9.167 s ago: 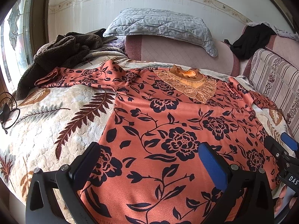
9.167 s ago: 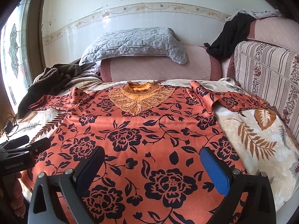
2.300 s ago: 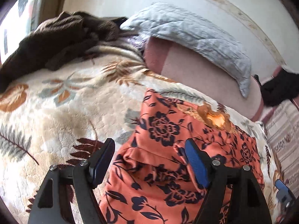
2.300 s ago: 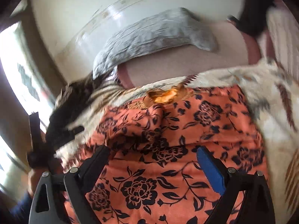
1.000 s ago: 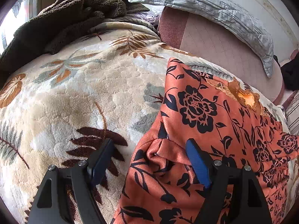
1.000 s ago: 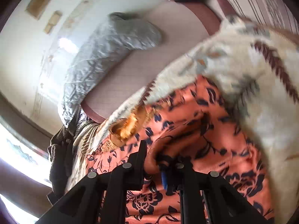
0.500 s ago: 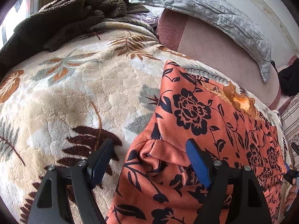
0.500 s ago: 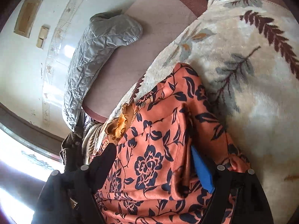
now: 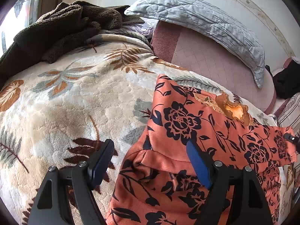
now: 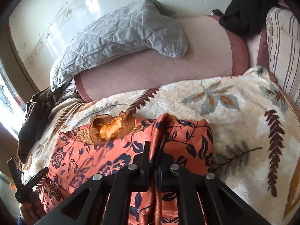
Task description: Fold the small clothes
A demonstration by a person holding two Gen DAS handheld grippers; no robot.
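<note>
An orange top with a black flower print [image 9: 183, 131] lies on the bed, its sides folded in and its gold collar [image 9: 234, 110] at the far end. My left gripper [image 9: 150, 157] is open over the top's left folded edge, holding nothing. In the right wrist view my right gripper [image 10: 154, 153] is shut on a raised fold of the top [image 10: 187, 140], near the collar [image 10: 108, 127]. The left gripper's tip [image 10: 28, 183] shows at the lower left of that view.
A cream leaf-print blanket [image 9: 65, 103] covers the bed. A brown fleece throw [image 9: 56, 28] lies at the far left. A grey quilted pillow [image 9: 196, 18] rests on a pink bolster [image 9: 215, 61]. A black garment [image 10: 247, 5] and striped cushion [image 10: 283, 43] are at the right.
My right gripper has shut on a fold of the top; half a second ago it was open over it. The left gripper has stayed open and hardly moved.
</note>
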